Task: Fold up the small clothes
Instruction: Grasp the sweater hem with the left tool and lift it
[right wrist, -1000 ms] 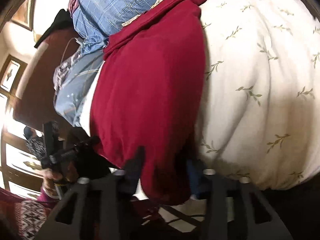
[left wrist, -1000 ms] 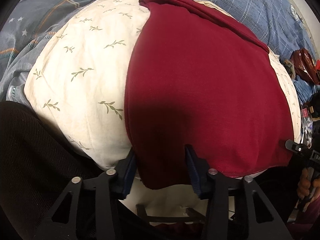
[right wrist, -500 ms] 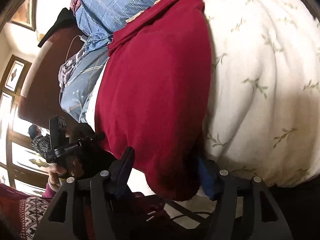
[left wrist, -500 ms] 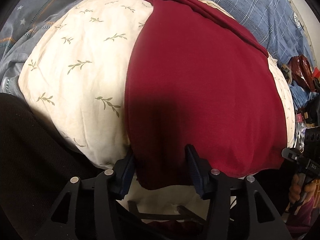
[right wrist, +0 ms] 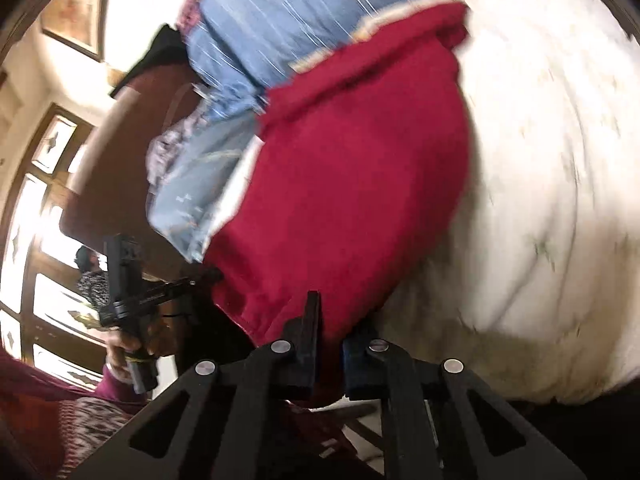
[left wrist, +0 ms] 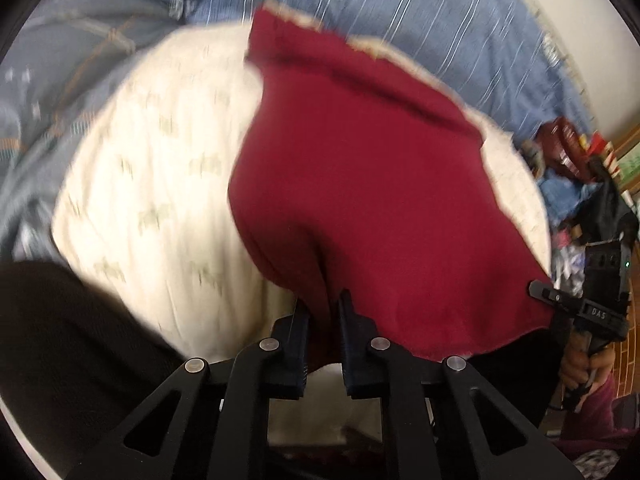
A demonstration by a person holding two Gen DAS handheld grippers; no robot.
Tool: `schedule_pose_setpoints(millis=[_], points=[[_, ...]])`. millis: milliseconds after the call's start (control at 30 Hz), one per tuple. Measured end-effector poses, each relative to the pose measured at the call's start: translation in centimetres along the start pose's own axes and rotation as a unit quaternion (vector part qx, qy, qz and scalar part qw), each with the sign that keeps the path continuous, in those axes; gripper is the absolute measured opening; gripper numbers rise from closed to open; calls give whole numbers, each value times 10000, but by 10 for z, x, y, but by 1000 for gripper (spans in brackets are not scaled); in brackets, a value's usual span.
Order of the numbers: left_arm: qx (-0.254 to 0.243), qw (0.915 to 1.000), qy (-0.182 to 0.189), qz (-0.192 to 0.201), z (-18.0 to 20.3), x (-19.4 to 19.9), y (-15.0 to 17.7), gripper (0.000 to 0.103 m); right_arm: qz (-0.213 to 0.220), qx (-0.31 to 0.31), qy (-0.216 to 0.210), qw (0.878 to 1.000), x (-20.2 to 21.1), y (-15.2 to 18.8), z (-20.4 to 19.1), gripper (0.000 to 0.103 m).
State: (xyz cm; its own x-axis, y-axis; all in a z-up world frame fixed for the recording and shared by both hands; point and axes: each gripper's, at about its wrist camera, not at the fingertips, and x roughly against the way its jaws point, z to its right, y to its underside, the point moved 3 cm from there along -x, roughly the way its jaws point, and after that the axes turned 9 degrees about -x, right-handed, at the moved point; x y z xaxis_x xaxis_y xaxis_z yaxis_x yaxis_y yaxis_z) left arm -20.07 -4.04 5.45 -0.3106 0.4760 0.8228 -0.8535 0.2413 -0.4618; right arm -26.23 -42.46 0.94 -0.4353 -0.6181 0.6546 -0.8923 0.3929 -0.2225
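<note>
A dark red garment lies spread over a cream leaf-print pillow. My left gripper is shut on the garment's near edge, by its left corner. My right gripper is shut on the same near edge of the red garment, by the other corner. The cloth is lifted and bunched at both grips. Each gripper shows in the other's view: the right one at the cloth's right corner, the left one at the cloth's left corner. Both views are motion-blurred.
Blue striped bedding lies behind the pillow, grey-blue patterned bedding to the left. Cluttered items sit at the far right. A dark wooden headboard and windows show in the right wrist view.
Both grippers have closed on the red garment's near edge and lifted it. The cloth now bunches between the fingers, and both views have shifted and blurred.
</note>
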Motion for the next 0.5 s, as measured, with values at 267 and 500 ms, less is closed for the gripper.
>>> schedule_pose_setpoints(millis=[267, 500], points=[[-116, 9952, -113, 968, 0, 23, -51, 10, 832, 309, -132, 9960, 18, -61, -32, 8], [-168, 9882, -387, 1474, 8, 8, -89, 10, 1425, 771, 253, 9865, 11, -127, -52, 7]])
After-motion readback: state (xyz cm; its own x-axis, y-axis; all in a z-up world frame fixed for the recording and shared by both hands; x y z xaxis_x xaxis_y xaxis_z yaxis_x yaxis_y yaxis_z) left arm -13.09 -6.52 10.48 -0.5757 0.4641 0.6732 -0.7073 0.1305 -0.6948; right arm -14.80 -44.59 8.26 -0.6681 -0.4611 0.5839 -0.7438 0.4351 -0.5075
